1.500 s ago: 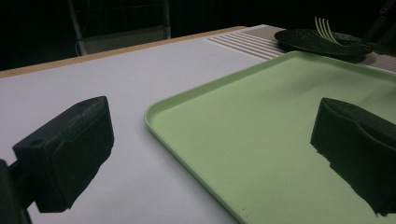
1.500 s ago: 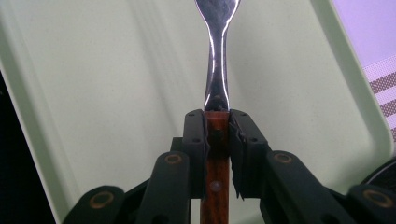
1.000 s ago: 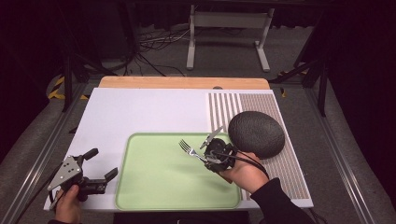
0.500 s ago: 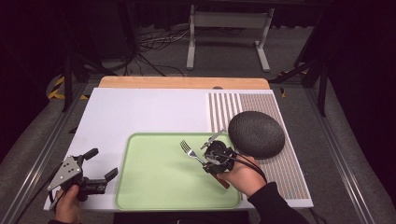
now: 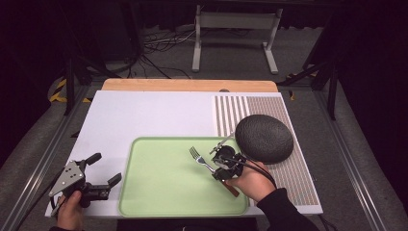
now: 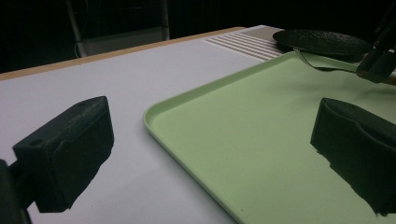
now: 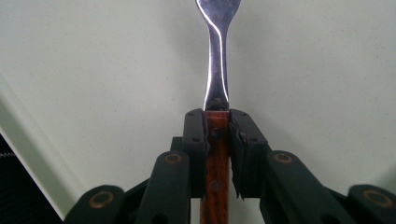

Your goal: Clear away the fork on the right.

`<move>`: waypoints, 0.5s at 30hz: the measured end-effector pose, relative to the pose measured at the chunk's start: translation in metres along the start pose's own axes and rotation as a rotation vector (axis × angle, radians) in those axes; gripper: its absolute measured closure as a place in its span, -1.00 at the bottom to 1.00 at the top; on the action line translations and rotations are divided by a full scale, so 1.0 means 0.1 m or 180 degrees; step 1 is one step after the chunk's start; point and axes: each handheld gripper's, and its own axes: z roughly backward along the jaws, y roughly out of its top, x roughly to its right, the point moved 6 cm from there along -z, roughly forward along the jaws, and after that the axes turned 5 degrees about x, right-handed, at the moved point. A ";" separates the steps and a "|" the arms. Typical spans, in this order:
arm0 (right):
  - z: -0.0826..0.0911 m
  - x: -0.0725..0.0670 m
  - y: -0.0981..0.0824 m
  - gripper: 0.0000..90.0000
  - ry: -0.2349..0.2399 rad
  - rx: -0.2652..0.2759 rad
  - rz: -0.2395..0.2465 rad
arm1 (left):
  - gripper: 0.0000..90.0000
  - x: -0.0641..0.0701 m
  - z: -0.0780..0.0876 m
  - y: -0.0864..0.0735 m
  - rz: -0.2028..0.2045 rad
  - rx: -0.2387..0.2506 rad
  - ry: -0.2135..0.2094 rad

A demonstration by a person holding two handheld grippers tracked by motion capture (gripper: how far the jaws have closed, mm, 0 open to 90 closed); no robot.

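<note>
A fork (image 5: 201,160) with a steel head and a brown wooden handle (image 7: 216,158) is held above the pale green tray (image 5: 159,202). My right gripper (image 5: 219,168) is shut on that handle, its jaws clamped on either side, and the tines point toward the tray's middle. The fork (image 6: 322,63) also shows far off over the tray (image 6: 224,121) in the left gripper view. My left gripper (image 5: 103,169) rests at the table's front left, just off the tray's left rim, open with nothing between its jaws.
A dark round textured bowl (image 5: 263,137), upside down, sits on the striped mat (image 5: 293,173) just right of the tray. The white table top (image 5: 144,115) stretches behind the tray. Metal stand legs and cables lie on the floor beyond.
The right gripper with the fork has shifted slightly toward the front of the tray. The left gripper has stayed still.
</note>
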 end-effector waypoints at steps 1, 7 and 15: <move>-0.01 0.00 -0.01 0.73 0.0000 -0.0007 0.0009 | -1.00 0.00 0.00 0.00 0.0001 0.0000 0.0000; -0.06 0.00 -0.04 0.73 0.0026 -0.0064 0.0014 | -1.00 0.00 0.00 0.00 0.0001 0.0005 0.0009; -0.09 0.01 -0.05 0.73 0.0047 -0.0078 0.0013 | -1.00 0.00 0.00 0.00 -0.0006 0.0011 0.0018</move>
